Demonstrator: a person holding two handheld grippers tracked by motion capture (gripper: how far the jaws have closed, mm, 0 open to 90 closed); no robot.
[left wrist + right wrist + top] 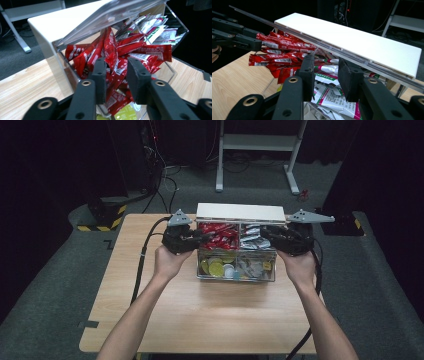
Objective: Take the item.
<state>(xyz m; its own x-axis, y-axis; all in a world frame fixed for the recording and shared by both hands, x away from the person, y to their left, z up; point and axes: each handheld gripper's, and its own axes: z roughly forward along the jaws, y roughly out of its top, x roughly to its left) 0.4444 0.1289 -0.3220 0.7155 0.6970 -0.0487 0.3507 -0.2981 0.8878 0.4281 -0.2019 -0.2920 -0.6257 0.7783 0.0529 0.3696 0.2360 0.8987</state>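
A clear compartment box (235,279) stands at the middle of the wooden table. Its back left section holds red sachets (220,235) (112,50) (284,45); the back right holds white and green sachets (252,237) (332,100). A clear lid (112,15) (352,53) tilts up above them, under a white top panel (240,212). My left gripper (202,236) (116,75) reaches in from the box's left, open, jaws just over the red sachets. From the other side my right gripper (264,232) (325,75) stands open above the white sachets, below the lid's edge.
The front sections hold yellow and green round pods (216,266) and grey packets (252,267). Bare table (215,320) lies between the box and the near edge. Beyond the table are a white desk frame (260,142) and a yellow-black striped block (107,217) on the floor.
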